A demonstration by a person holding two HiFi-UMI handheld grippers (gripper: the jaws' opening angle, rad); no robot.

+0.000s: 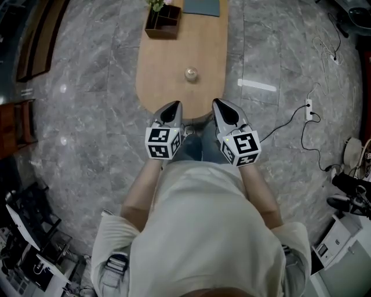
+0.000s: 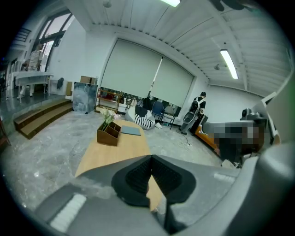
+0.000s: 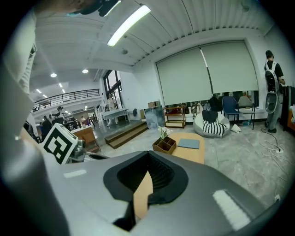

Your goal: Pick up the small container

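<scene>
Head view has both grippers hanging side by side over the near end of the long wooden table (image 1: 165, 75). The left gripper (image 1: 172, 106) is clamped fully shut with nothing in it; its own view shows the pads meeting. Same deal with the right gripper (image 1: 219, 103): jaws together, empty. The small container (image 1: 191, 74) sits on the tabletop just ahead of them, roughly in line with the gap between the two, touched by neither. Farther down the table there's a wooden organizer box (image 1: 163, 24) with a plant in it, and a grey pad (image 1: 202, 7) right beside it.
</scene>
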